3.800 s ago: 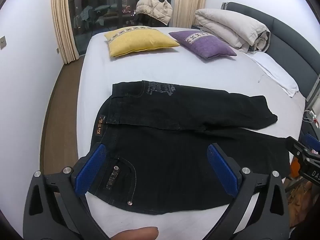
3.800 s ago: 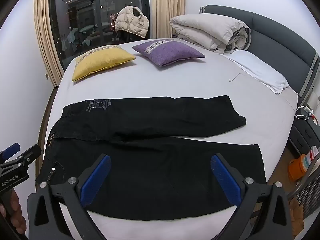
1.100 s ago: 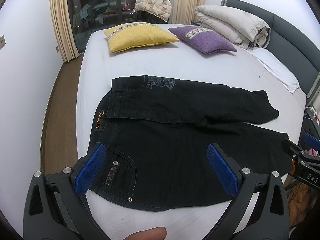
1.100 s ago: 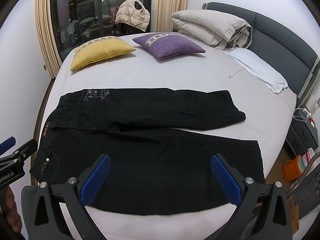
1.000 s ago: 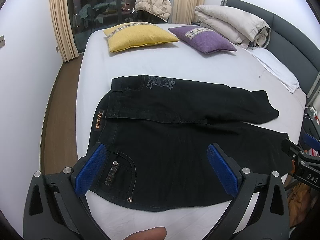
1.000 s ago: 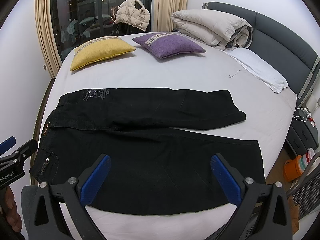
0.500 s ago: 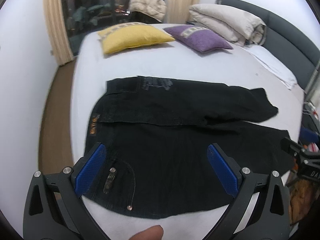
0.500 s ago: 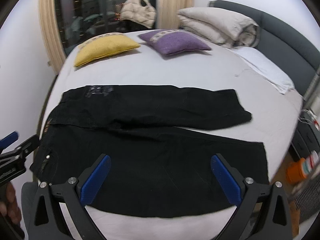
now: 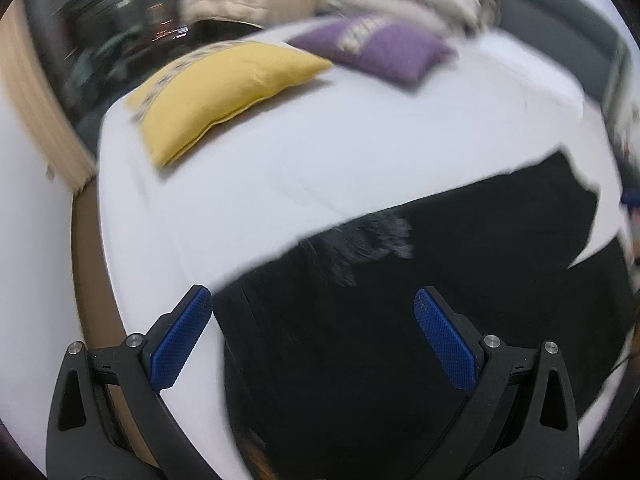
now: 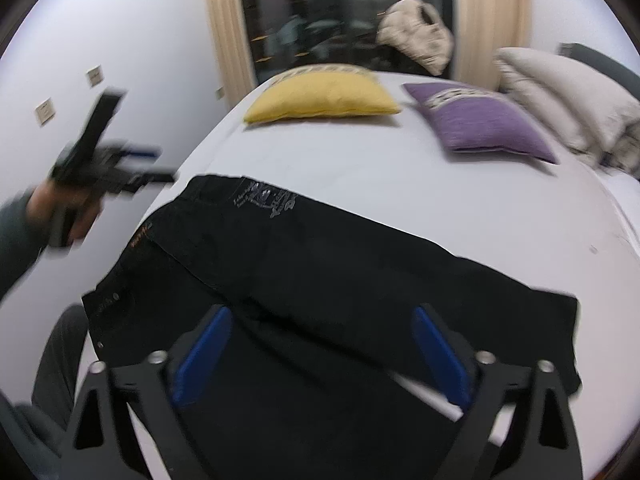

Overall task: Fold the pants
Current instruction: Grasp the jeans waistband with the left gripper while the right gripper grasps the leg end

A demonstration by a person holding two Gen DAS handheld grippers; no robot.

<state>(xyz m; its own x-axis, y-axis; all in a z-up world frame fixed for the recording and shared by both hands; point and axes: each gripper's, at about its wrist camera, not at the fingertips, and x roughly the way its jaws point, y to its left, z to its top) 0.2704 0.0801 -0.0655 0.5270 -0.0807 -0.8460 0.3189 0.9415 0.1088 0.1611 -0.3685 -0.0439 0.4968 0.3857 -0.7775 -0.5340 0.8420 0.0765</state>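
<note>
- Your black pants (image 10: 320,280) lie flat across the near part of the white bed (image 10: 400,176), waistband to your left, both legs running right.
- A yellow pillow (image 10: 324,98) and a purple pillow (image 10: 480,124) sit well beyond them; bare sheet lies between.
- The fabric looks like dark denim, with pale print near the waistband.
- Your left gripper (image 9: 312,340) hangs over the waistband corner, jaws wide apart, holding nothing.
- Your right gripper (image 10: 320,356) hangs over the legs, jaws likewise spread and empty.
</note>
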